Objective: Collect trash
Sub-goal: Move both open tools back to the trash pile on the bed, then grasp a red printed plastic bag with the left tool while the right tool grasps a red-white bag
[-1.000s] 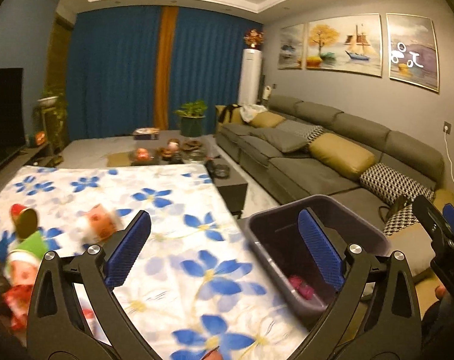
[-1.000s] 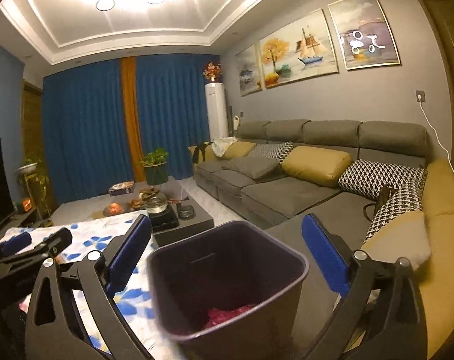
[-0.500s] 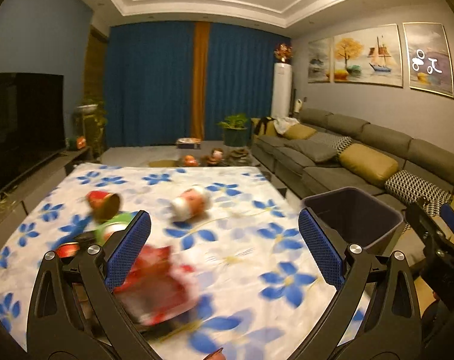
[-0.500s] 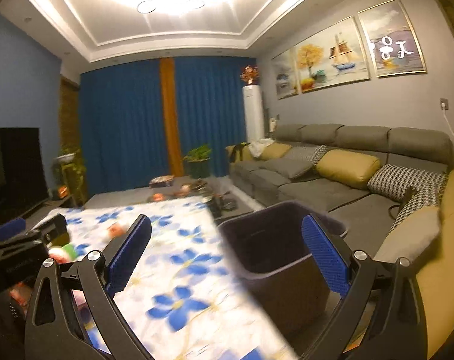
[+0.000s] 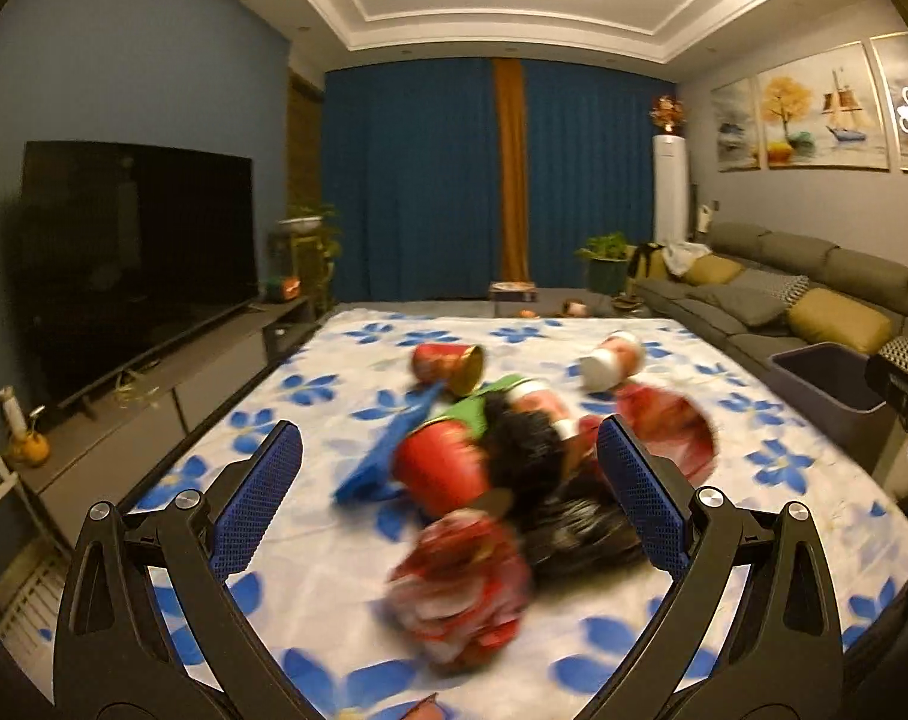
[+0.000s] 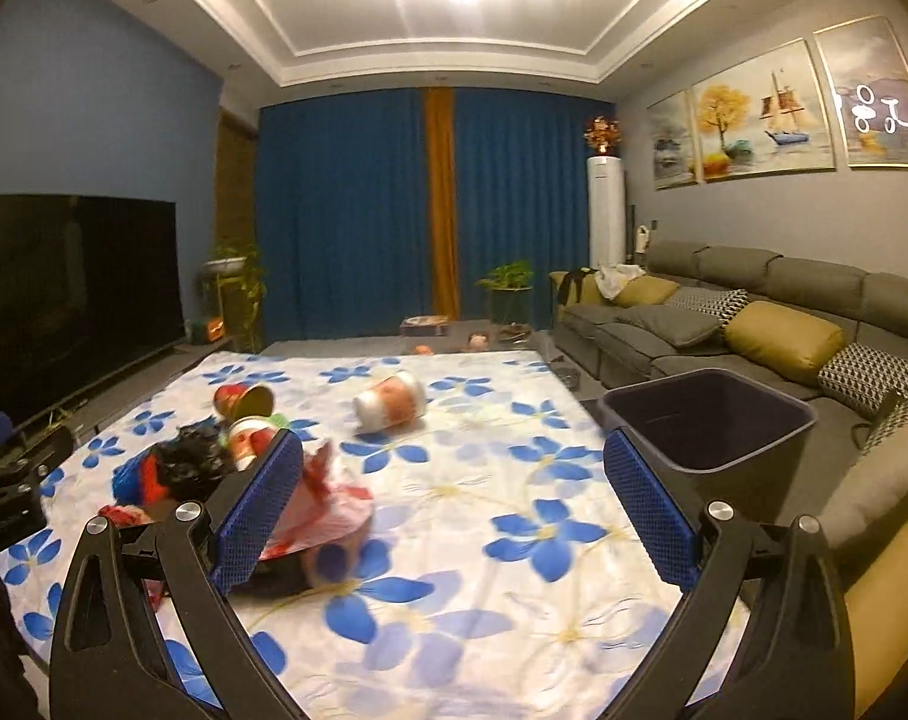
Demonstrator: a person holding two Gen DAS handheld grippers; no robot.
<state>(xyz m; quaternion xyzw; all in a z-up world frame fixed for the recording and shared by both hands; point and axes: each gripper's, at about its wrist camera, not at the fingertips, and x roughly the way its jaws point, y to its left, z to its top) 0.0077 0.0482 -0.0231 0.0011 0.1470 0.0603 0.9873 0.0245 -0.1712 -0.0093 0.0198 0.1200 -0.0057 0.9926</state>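
Moved since earlier: both cameras have swung left, away from the bin and onto the littered cloth; the left view, which a second ago looked partly into the bin, now faces the heap.
Left gripper (image 5: pixel 449 492): jaws wide, nothing between them, hovering over the heap.
Right gripper (image 6: pixel 452 507): jaws wide and empty, above the flowered tabletop (image 6: pixel 514 540), a pink wrapper (image 6: pixel 328 510) just by its left pad.
Trash heap (image 5: pixel 514 468): red cup (image 5: pixel 439 468), black bag (image 5: pixel 574 528), crumpled red wrapper (image 5: pixel 463 588) and a blue scrap (image 5: pixel 388 456), piled touching; blur hides finer detail.
Strays: tipped red can (image 5: pixel 451 363) and white-capped cup (image 5: pixel 610 357), lying apart beyond the heap.
Waste bin (image 6: pixel 709 429): off the tabletop's right edge, by the sofa (image 6: pixel 754 324); contents not visible now.
Progress: early, by my reading; nearly all the litter remains on the tabletop.
Left to do: grasp each piece and carry it right to the bin.
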